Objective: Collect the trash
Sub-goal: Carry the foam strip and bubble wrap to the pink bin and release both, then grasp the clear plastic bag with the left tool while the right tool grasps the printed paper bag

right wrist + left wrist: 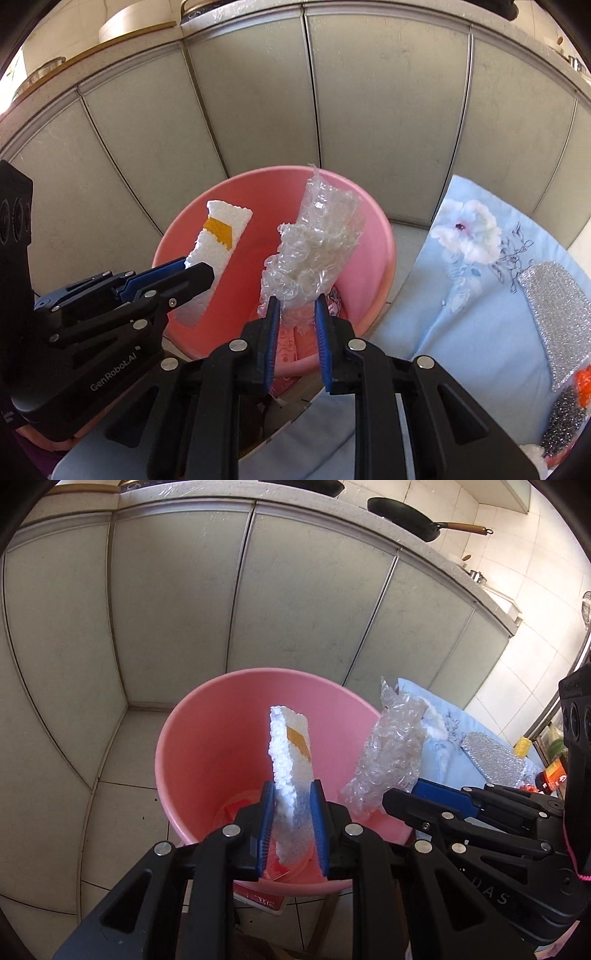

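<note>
A pink plastic bucket (207, 738) stands on the floor in front of grey cabinet doors; it also shows in the right wrist view (373, 236). My left gripper (293, 794) is shut on a white foam block (291, 760) with a yellow tape patch and holds it upright over the bucket; the foam block also shows in the right wrist view (218, 240). My right gripper (297, 306) is shut on a crumpled piece of clear bubble wrap (317, 251) over the bucket's right side; the bubble wrap also shows in the left wrist view (388, 753).
A light blue floral cloth (461, 295) covers a surface to the right of the bucket, with a silver scouring pad (554, 317) and a small orange item (583, 384) on it. Grey cabinet doors (166, 609) stand behind. A black pan (410, 517) sits on the counter.
</note>
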Tool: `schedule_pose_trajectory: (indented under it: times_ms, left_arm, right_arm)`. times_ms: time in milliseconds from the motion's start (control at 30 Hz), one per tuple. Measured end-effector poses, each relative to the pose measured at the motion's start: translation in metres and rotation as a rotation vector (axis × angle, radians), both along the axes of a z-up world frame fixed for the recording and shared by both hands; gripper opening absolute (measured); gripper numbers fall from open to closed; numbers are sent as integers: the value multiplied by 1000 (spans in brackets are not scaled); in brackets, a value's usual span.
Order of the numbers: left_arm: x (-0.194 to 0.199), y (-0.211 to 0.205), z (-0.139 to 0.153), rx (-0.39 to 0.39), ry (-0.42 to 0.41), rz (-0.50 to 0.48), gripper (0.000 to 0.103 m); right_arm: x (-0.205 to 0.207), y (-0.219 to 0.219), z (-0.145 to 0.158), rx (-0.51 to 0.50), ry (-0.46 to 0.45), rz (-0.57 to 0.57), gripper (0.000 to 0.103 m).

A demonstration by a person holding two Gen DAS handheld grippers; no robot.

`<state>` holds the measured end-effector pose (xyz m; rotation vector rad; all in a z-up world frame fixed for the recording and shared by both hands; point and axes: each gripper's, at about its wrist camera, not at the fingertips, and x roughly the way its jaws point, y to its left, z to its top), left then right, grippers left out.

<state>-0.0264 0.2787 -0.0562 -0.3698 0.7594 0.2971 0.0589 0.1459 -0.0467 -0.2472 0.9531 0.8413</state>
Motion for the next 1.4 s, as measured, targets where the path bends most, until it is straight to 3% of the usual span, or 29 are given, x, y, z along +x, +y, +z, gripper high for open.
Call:
schedule_pose_trajectory:
  times_ms: [133, 367, 633, 1033, 1400]
  left_arm:
    - [3, -2, -2, -3, 13, 7, 31]
    - [0, -3, 7, -13, -17, 11, 31]
    - [-4, -27, 26, -4, -59, -68, 31]
    - [0, -84, 44, -8, -72, -194, 32]
    - [16, -148, 53, -10, -49, -345, 43]
  right_arm:
    - [2, 1, -3, 7, 30, 6, 26]
    - [-2, -8, 4, 33, 13, 4, 26]
    - [-21, -48, 25, 43, -62, -28, 26]
    - [-31, -145, 52, 30, -133, -186, 26]
    - [-41, -285, 45, 39, -123, -466, 27]
